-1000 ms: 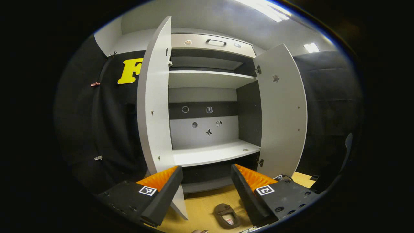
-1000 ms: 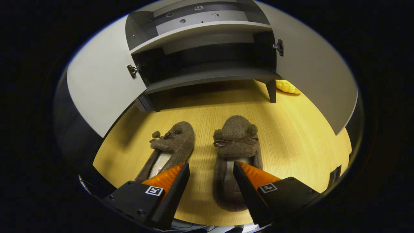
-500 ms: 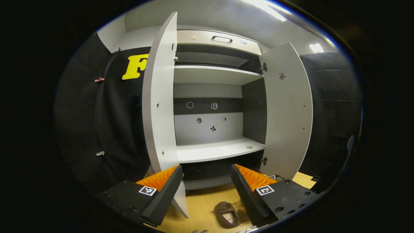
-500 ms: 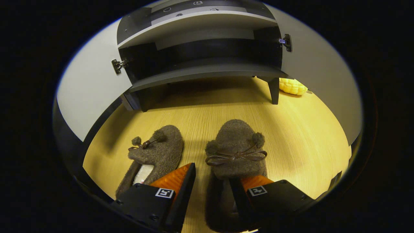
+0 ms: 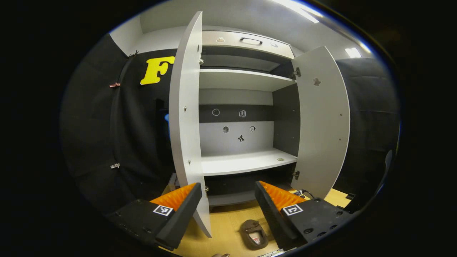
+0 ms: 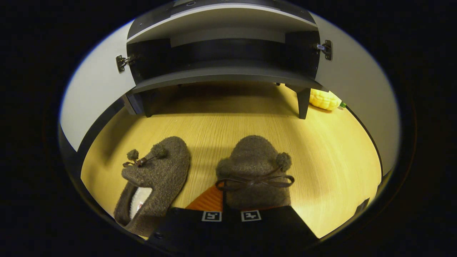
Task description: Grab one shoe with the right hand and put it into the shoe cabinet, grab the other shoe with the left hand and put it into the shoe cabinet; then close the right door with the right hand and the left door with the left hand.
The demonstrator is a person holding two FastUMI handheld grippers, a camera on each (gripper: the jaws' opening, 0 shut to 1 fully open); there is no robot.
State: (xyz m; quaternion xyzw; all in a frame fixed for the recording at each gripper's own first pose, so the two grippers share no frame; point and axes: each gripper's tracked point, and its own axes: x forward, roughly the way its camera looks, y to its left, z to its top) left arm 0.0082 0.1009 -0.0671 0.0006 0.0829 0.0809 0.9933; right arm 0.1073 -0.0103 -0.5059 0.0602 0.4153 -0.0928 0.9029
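With its fingers pinched on the right slipper, the right gripper grips the soft, light side wall. Left gripper hangs open.

Here's the left tool in the left gripper view: two wedge-shaped fingers run forward from blocky black housings, their inner faces ribbed like fine saw teeth. Each housing carries a small square white tag with a black pixel pattern, one per side. On the right-hand housing, a few small round screw heads dot the near edge.

Over to the right gripper view, and the right tool shows the same black housings, now drawn side by side, with two square patterned tags sitting next to each other. One ribbed inner face peeks out beside them; the other is possibly hidden, hard to tell from here.
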